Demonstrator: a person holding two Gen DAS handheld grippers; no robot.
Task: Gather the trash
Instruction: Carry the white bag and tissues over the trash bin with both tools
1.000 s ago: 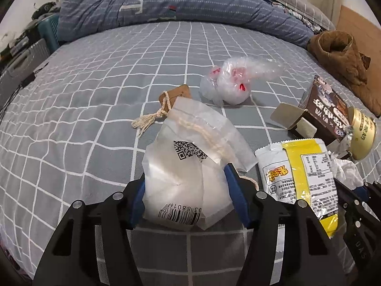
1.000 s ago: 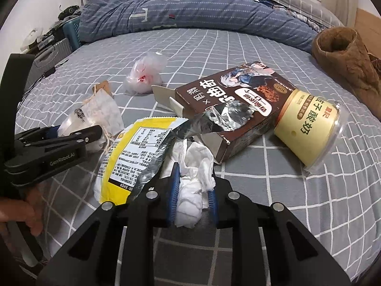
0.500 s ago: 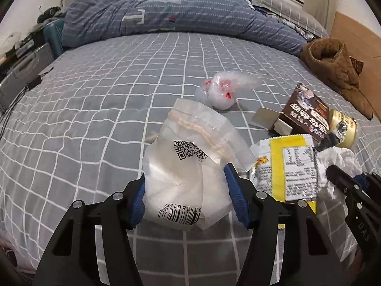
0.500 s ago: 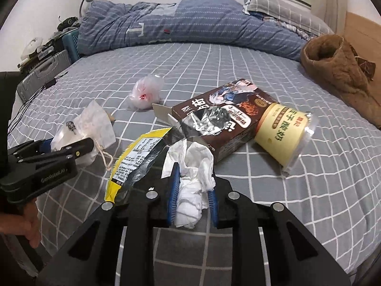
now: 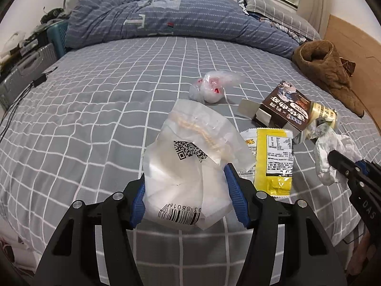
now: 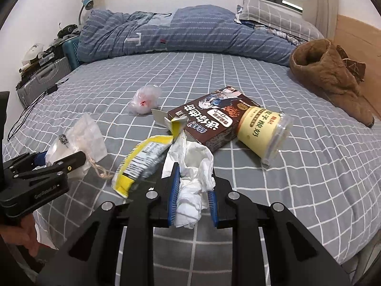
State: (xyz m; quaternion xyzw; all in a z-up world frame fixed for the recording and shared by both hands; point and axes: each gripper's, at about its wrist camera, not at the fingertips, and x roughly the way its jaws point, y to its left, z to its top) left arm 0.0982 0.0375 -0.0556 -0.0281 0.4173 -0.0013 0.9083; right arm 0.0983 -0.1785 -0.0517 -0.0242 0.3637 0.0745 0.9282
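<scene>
My left gripper (image 5: 188, 190) is shut on a clear plastic bag (image 5: 185, 166) with a barcode and a string, held above the bed; it also shows in the right wrist view (image 6: 78, 140). My right gripper (image 6: 193, 197) is shut on crumpled white tissue (image 6: 193, 171), also seen in the left wrist view (image 5: 333, 155). A yellow snack wrapper (image 6: 140, 159) hangs from the tissue bundle. On the bed lie a brown carton (image 6: 212, 121), a yellow cup (image 6: 262, 133) on its side and a small knotted plastic bag (image 6: 144, 100).
The grey checked bed (image 6: 309, 166) carries a rolled blue duvet (image 6: 190, 33) at the back and a brown coat (image 6: 331, 76) at the right. A suitcase (image 6: 40, 83) and cables stand off the left edge.
Both grippers have risen and pulled back from the bed with their loads. The yellow wrapper has lifted with the tissue. The carton, cup and knotted bag have stayed put.
</scene>
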